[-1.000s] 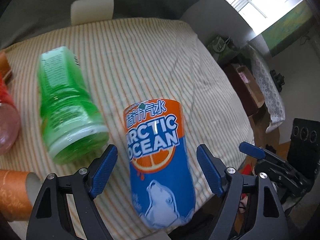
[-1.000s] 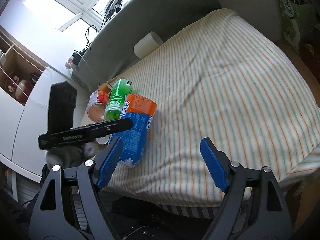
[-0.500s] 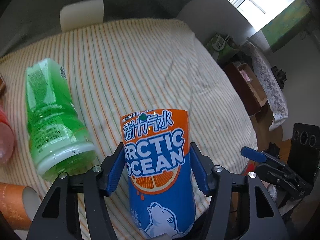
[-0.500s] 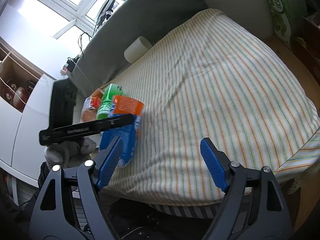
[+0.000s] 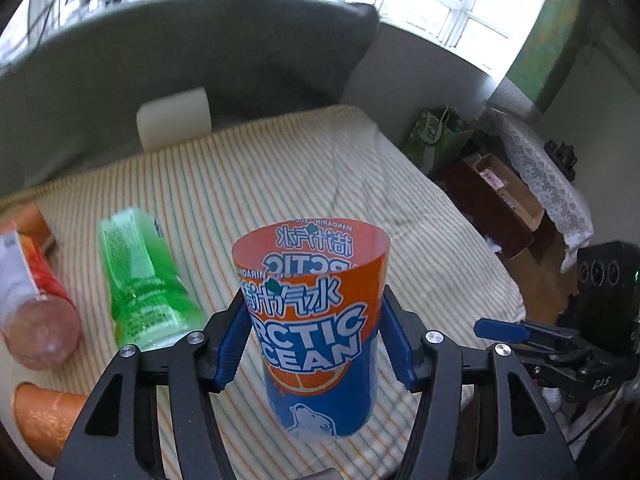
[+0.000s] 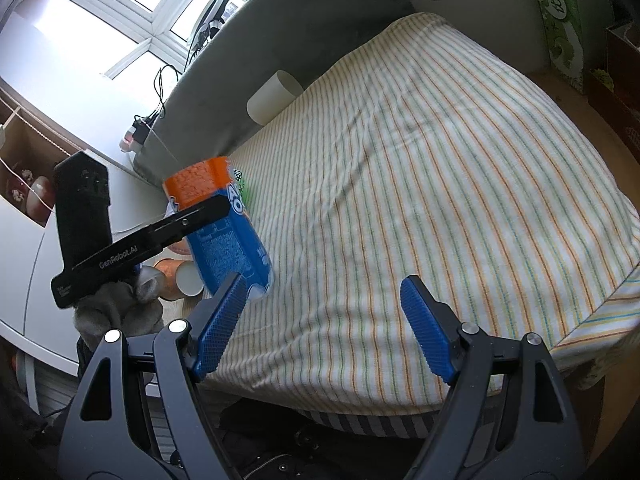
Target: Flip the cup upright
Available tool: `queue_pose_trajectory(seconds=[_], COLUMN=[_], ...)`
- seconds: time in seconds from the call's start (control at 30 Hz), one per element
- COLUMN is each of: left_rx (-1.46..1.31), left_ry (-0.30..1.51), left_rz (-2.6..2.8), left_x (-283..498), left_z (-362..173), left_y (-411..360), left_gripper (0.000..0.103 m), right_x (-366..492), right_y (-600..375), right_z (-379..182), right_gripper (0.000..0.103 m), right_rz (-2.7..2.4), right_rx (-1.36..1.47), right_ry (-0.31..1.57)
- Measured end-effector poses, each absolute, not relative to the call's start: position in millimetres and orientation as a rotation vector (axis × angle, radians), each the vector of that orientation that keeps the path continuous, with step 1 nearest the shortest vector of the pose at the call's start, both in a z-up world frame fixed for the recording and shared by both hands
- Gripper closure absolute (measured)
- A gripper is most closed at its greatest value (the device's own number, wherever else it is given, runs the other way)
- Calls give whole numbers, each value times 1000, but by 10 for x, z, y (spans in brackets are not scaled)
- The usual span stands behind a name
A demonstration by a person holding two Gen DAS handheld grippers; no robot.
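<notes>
The orange and blue "Arctic Ocean" cup (image 5: 316,344) is held in my left gripper (image 5: 314,344), whose blue pads press its two sides. It is nearly upright, open mouth up, base just above the striped tablecloth (image 5: 280,168). In the right wrist view the same cup (image 6: 228,240) is tilted at the table's left side, held by the left gripper (image 6: 160,236). My right gripper (image 6: 322,320) is open and empty over the table's near edge.
A green cup (image 5: 144,276) and a red-labelled clear cup (image 5: 36,300) lie on their sides left of the held cup. An orange paper cup (image 5: 44,420) lies at the near left. A white cup (image 5: 174,122) lies by the grey backrest (image 5: 200,64).
My left gripper closed on the lying Arctic Ocean cup, lifted it and tipped it up until its mouth faces upward. The right gripper stayed open and drifted little.
</notes>
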State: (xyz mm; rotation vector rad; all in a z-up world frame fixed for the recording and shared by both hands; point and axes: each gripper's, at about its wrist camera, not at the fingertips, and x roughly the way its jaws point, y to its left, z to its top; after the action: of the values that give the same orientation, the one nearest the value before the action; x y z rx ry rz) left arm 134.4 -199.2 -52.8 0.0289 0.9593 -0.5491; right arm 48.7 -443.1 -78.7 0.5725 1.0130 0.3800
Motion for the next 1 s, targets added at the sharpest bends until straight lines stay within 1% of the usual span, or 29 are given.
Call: queue_pose_trajectory(seconds=[0.27,0.43,0.7,1.0], left_rx=[97,108,94,84], left_ry=[862,822,814,808], left_rz=[-520,-508,-496,-493], left_x=[1224,1166,1164,1154], left_z=[-484,-458,-484,-471], left_y=[-2072,-2087,-2079,-2076], left_gripper=[43,43,44,44], right_x=[440,400,303,271], right_y=[-4357,-4277,-4100,-4051], right_z=[-734,-690,-604,-599], right_gripper=[21,21,21,21], right_rz=[361,320,276,278], right_rx=[515,418,256,239], right_ry=[986,959,909,906])
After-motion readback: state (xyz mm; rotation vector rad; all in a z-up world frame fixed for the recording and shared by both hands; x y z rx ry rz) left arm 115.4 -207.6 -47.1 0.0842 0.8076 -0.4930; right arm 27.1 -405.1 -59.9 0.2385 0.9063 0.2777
